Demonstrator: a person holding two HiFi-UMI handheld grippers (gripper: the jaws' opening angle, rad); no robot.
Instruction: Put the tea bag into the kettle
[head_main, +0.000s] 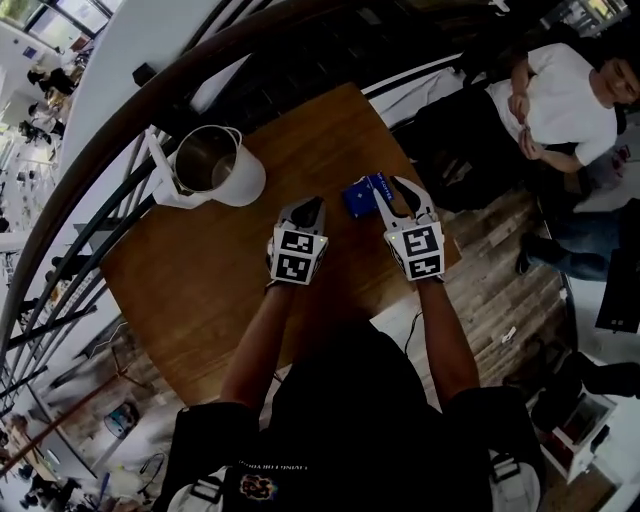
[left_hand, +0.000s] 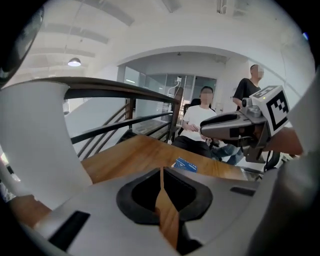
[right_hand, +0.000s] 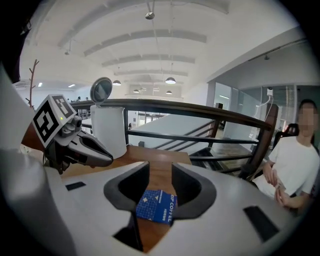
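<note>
A blue tea bag packet (head_main: 358, 195) lies flat on the wooden table (head_main: 200, 290), near its far right edge. My right gripper (head_main: 396, 192) is open right over it. In the right gripper view the packet (right_hand: 156, 206) lies low between the wide jaws of that gripper (right_hand: 160, 172), and the pads do not press on it. My left gripper (head_main: 308, 206) hovers just left of the packet, shut with nothing in it. Its jaws (left_hand: 161, 172) meet in a thin line, with the packet (left_hand: 186, 164) ahead. The white kettle (head_main: 215, 165) stands at the far left with its lid up.
A dark curved stair railing (head_main: 120, 130) runs close behind the table and the kettle (right_hand: 109, 127). A person in a white shirt (head_main: 560, 95) sits beyond the table's right edge. The wooden floor (head_main: 500, 300) drops away to the right of the table.
</note>
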